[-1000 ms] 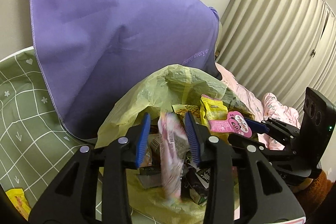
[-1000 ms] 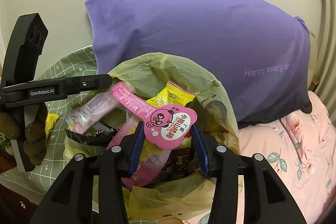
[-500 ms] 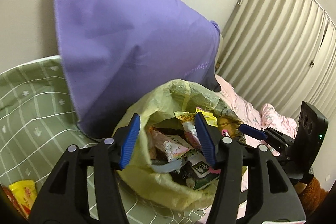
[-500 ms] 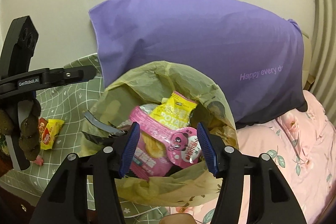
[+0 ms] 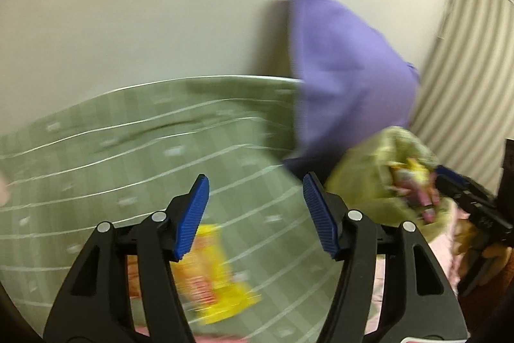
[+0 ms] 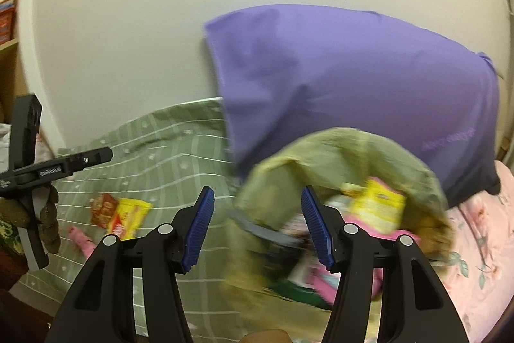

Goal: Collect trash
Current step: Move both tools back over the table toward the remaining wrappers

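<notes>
Left wrist: left tool (image 5: 255,216) empty, jaws opening above the yellow wrapper (image 5: 213,275) on the green sheet (image 5: 128,150).
Right wrist: right tool (image 6: 255,225) spread, empty; trash bag (image 6: 337,156) beside purple pillow (image 6: 353,79).

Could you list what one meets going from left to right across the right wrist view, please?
Left gripper → yellow snack packet on the green checked sheet → yellow-green trash bag full of wrappers → pink floral bedding.
</notes>
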Motion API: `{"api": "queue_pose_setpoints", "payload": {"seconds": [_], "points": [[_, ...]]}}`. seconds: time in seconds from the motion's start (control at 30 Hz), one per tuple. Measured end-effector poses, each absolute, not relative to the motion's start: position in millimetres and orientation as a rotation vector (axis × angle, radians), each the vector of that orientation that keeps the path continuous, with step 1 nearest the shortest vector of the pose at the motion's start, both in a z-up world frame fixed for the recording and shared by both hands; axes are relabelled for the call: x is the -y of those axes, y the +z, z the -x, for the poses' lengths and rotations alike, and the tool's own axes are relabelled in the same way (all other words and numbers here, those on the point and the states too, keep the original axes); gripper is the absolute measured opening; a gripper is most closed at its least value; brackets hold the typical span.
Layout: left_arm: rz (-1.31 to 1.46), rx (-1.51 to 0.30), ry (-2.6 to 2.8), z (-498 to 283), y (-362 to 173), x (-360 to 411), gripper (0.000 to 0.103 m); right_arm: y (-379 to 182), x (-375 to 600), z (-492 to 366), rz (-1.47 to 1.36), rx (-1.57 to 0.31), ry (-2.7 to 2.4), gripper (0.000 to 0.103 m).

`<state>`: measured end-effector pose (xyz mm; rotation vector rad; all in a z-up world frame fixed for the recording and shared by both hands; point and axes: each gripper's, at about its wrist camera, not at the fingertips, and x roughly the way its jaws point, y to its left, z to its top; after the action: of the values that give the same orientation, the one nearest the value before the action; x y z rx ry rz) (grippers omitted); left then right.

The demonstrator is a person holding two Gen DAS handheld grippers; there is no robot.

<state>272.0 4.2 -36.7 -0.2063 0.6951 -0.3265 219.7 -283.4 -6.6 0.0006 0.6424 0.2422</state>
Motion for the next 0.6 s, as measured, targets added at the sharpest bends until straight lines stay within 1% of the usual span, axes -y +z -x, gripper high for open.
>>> {"api": "queue_pose_setpoints", "payload": {"seconds": [0.13,0.27,0.4,0.6], "points": [[0.252,-0.726,-0.158,-254.6,-58.0,-77.0,0.058,-20.7,246.1,-225.7,-0.010,-0.679,0.323,0.053],[0.306,-0.791,-0.056,-243.8,-82.3,-124.7,0.058,-37.7,207.1,-228.7,0.010,-0.726,0.403,0.053],[0.336,-0.863,-0.053,-236.5,-108.1,-137.7,0.058,-50.0,181.1,-227.5,0.015,-0.757,0.452,0.053],[0.280,-0.924,-0.106,-237.5,-131.5,-112.8,0.058,-64.9,164.6,-226.2,0.019,-0.812,0.501,0.053]]}}
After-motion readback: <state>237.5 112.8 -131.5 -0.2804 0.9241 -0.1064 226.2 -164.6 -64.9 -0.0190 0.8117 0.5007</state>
